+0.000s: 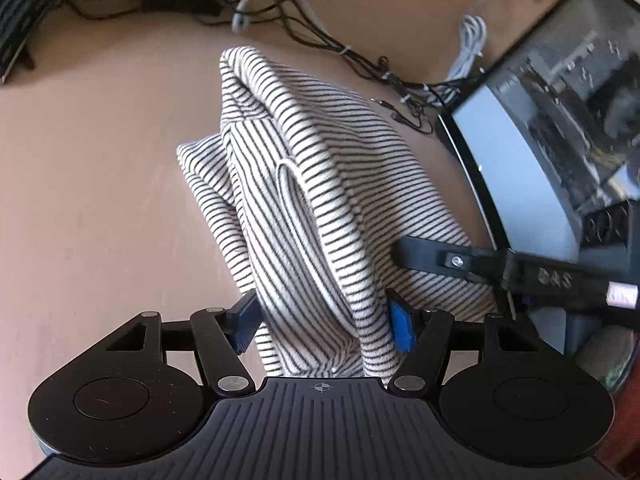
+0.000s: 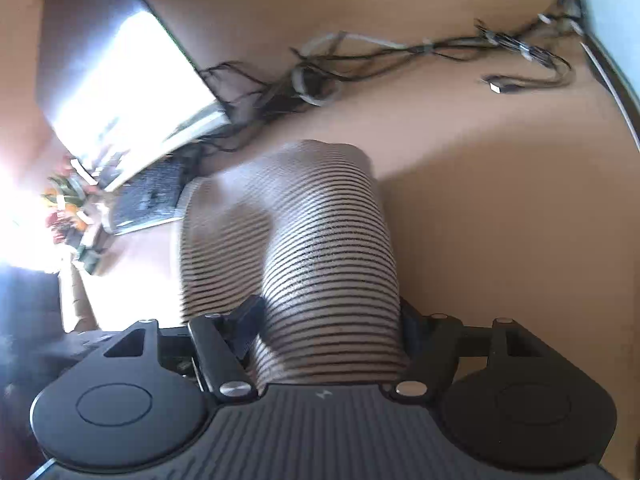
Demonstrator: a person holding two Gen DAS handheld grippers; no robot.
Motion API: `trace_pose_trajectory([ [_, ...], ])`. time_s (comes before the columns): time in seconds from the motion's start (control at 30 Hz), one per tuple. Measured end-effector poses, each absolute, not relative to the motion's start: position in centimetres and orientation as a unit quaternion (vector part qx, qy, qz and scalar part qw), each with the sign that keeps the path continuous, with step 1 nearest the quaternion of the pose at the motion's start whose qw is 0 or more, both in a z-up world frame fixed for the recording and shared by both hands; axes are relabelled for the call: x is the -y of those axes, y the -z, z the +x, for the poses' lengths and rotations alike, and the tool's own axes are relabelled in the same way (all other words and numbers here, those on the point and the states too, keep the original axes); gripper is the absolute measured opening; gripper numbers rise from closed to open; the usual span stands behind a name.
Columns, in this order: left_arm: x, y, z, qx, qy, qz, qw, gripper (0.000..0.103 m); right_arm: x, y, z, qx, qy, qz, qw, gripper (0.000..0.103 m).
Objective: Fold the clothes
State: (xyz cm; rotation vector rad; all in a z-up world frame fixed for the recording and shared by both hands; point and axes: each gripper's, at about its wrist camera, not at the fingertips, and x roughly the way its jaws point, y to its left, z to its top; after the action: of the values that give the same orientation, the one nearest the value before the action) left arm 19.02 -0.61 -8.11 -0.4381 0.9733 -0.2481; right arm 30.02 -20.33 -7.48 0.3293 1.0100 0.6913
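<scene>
Tan tabletop [image 1: 100, 200] under striped garment [image 1: 320, 184], tangled cables [image 1: 304, 28] behind.

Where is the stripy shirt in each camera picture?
Left wrist view: the stripy shirt fills the middle, running down between the fingers of the left tool.
Right wrist view: the shirt sits low in the middle, bunched in the right tool.
Shared landmark: the tangle of cables on the tan table beyond it.

Shirt [image 1: 304, 200] at center on the table [image 1: 100, 200], cables [image 1: 304, 28] behind at 12 o'clock, keyboard [image 1: 20, 28] at 10 o'clock, monitor [image 1: 560, 120] at 2 o'clock, right gripper [image 1: 400, 256] touching shirt at 4 o'clock.
</scene>
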Motion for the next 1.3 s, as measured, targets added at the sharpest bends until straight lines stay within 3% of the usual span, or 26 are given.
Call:
trace_pose_trajectory([
  [0.27, -0.6, 7.2, 19.3, -0.447, 0.120, -0.171, 0.870, 0.067, 18.8, 6.8, 28.3, -0.449, -0.313, 0.089, 0.832, 0.074],
  [0.57, -3.2, 5.5, 18.4, -0.422, 0.147, -0.181, 0.876, 0.065, 19.1, 5.8, 26.5, -0.446, -0.291, 0.106, 0.840, 0.077],
  [0.63, -3.8, 5.2, 18.5, -0.418, 0.142, -0.176, 0.880, 0.068, 19.6, 5.6, 25.9, -0.448, -0.291, 0.119, 0.837, 0.083],
  [0.77, -5.0, 5.0, 19.0, -0.422, 0.128, -0.180, 0.879, 0.072, 19.6, 6.6, 25.1, -0.464, -0.285, 0.128, 0.829, 0.084],
  [0.83, -5.6, 4.9, 19.1, -0.423, 0.123, -0.185, 0.878, 0.067, 18.9, 7.1, 24.7, -0.467, -0.285, 0.125, 0.828, 0.084],
  [0.97, -6.8, 4.6, 19.4, -0.426, 0.112, -0.194, 0.876, 0.067, 17.9, 7.5, 24.1, -0.460, -0.278, 0.112, 0.836, 0.086],
  [1.0, -7.0, 4.5, 19.5, -0.426, 0.112, -0.196, 0.876, 0.068, 17.8, 7.6, 24.1, -0.459, -0.278, 0.112, 0.836, 0.086],
  [1.1, -5.6, 4.1, 20.2, -0.421, 0.138, -0.197, 0.875, 0.085, 17.9, 7.6, 24.1, -0.455, -0.281, 0.104, 0.838, 0.086],
  [1.17, -4.3, 4.6, 20.7, -0.426, 0.146, -0.190, 0.872, 0.086, 17.7, 7.4, 24.2, -0.455, -0.287, 0.090, 0.838, 0.078],
  [1.2, -3.6, 5.1, 21.0, -0.432, 0.145, -0.184, 0.871, 0.082, 17.8, 7.1, 24.3, -0.456, -0.293, 0.089, 0.836, 0.070],
  [1.23, -3.1, 5.6, 21.3, -0.438, 0.137, -0.175, 0.871, 0.071, 18.2, 6.4, 24.7, -0.457, -0.305, 0.101, 0.830, 0.058],
  [1.3, -2.6, 6.3, 21.5, -0.441, 0.122, -0.164, 0.874, 0.065, 19.3, 4.9, 25.5, -0.455, -0.329, 0.128, 0.818, 0.048],
])
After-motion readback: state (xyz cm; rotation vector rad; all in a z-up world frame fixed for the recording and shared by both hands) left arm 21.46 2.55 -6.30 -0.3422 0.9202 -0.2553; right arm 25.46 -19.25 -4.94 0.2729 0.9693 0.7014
